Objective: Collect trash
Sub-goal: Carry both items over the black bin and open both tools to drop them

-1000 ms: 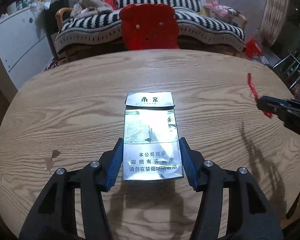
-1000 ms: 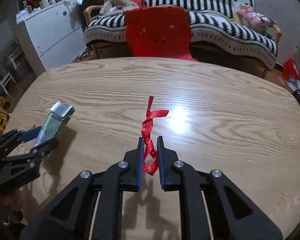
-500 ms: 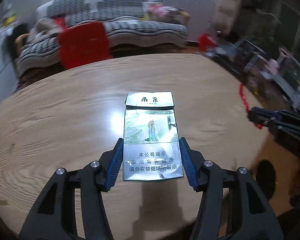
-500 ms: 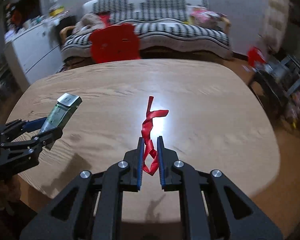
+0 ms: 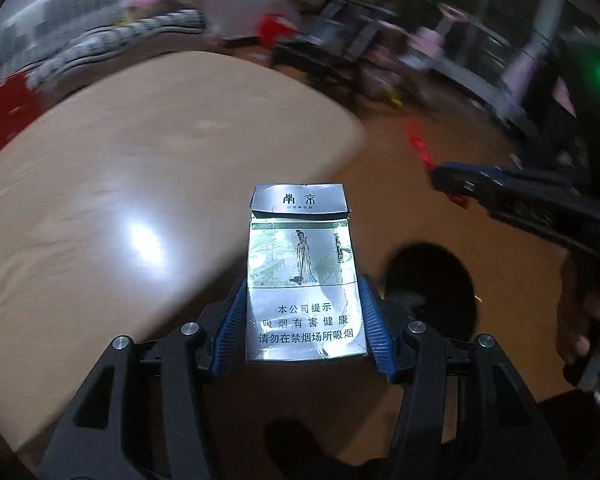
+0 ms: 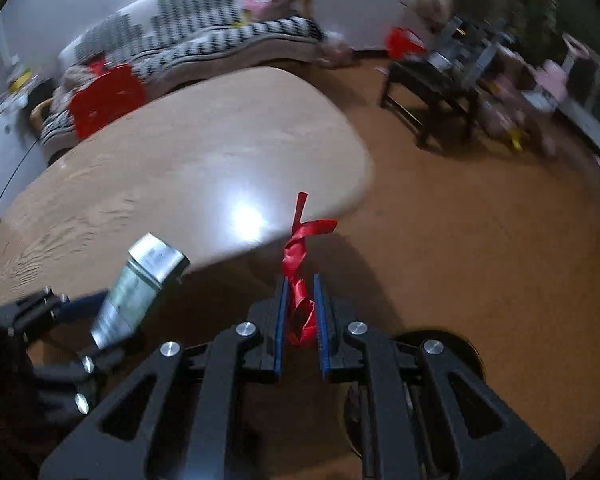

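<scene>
Silver cigarette pack (image 5: 304, 280), lid flipped open, warning line "吸烟有害健康" readable, sits clamped in the left gripper (image 5: 304, 320) past the table (image 5: 140, 200) edge. Right gripper (image 6: 300, 312) pinches a red ribbon (image 6: 298, 280) over open brown floor (image 6: 480, 260).

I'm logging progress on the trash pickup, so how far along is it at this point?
Done: both pieces are picked up. The left gripper is clamped on the silver cigarette pack, and the right gripper pinches the red ribbon. In hand: both are held beyond the wooden table edge, above the floor near a dark round object, possibly a bin. Left: dropping both in.
</scene>
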{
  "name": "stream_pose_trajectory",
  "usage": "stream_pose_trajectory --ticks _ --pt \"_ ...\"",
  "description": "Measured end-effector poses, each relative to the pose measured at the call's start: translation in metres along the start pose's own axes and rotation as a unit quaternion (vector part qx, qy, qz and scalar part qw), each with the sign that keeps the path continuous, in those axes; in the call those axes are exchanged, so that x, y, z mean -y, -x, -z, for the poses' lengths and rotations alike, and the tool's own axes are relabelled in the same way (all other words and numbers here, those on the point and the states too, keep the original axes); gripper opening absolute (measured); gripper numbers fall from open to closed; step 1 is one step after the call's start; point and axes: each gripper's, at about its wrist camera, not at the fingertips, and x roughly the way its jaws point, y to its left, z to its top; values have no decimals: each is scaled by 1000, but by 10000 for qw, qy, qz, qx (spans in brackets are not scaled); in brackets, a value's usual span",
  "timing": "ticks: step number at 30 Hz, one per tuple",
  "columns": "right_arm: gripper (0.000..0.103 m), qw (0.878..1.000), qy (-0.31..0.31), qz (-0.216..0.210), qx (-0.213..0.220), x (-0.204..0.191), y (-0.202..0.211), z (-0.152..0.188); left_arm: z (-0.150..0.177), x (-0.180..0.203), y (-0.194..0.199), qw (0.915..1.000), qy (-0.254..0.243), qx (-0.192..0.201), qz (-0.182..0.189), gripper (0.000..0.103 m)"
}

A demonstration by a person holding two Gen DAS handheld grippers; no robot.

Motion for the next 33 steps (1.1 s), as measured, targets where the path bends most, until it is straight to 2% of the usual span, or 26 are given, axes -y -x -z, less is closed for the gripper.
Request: stream_pose_trajectory --ticks 4,9,13,16,30,31,32,33 --pt "14 9944 -850 328 -532 70 -17 38 12 52 -42 9971 -270 -451 543 54" --pt "14 9885 -1146 475 -867 110 -36 60 23 91 -85 9924 -433 -755 865 54" --pt "14 9881 -1076 508 -969 114 -41 69 24 111 -106 9911 -467 -801 955 54" --pt "14 9877 -1073 508 -1017 116 -49 60 26 120 -122 9901 -445 -920 959 54" --pt "14 9823 -1369 632 -1116 130 -59 53 16 117 -145 9886 -429 -1037 1004 56" --pt "16 9810 -1407 677 -1151 130 -61 54 16 117 -144 9887 -421 -1028 1007 63" --pt "32 9797 -1463 731 -1162 132 -61 54 16 118 -146 9884 -455 -1021 1030 69" --pt "59 9791 -1502 764 -1136 133 -59 55 17 119 -146 9882 -465 -1006 1054 78"
